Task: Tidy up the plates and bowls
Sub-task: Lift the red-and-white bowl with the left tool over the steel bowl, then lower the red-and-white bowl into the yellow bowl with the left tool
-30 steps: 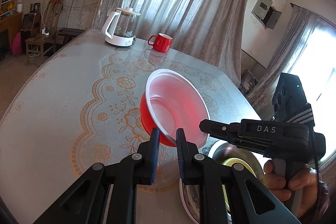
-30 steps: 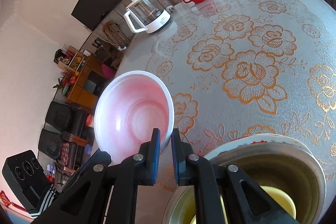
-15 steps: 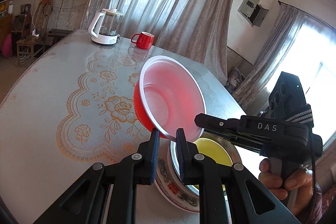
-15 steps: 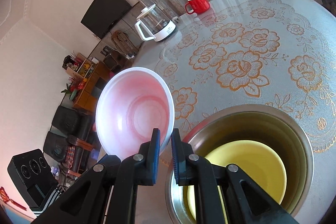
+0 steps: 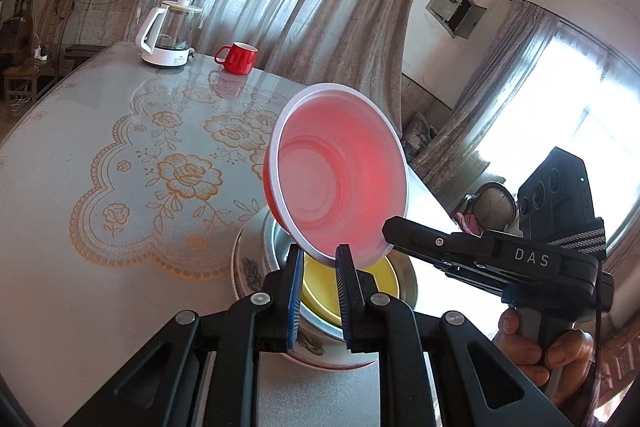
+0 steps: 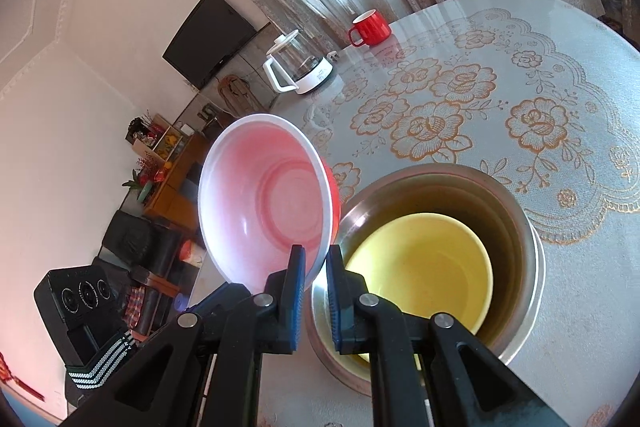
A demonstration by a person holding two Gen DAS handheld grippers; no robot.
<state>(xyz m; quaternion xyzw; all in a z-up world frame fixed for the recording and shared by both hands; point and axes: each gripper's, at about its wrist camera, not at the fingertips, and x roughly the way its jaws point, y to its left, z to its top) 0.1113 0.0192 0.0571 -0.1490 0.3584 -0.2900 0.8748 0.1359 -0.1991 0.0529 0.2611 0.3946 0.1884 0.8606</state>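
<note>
The bench (image 5: pixel 80 267), round and covered by a glossy cloth with gold lace roses, carries everything in the scene. Far across it stand a glass kettle (image 5: pixel 168 31) and a red mug (image 5: pixel 238 57), well apart from the work.

Near the bench edge sits the stack: a patterned ceramic dish (image 5: pixel 248 267) at the bottom, a steel bowl (image 6: pixel 532 259) inside it, and a yellow bowl (image 6: pixel 424 263) nested in the steel one.

Above and just to one side of that stack hangs the red bowl (image 5: pixel 340 183), tilted steeply so its pale inside faces the cameras. Both tools hold it by the rim. The left tongs (image 5: pixel 319 267) are clenched on the lower lip, one pad inside and one outside. The right tongs (image 6: pixel 316 267) are likewise clamped on the rim, seen from the other side; a hand (image 5: pixel 540 351) grips that tool's handle.

The red bowl looks like thin plastic: probably light, a little flexible at the lip and smooth, so it could slide or twist between the pads. Two rim grips keep it from swinging. The rim is the sensible hold, since the wall is too wide to span. Lowering it level into the yellow bowl seems to be the step in hand.
</note>
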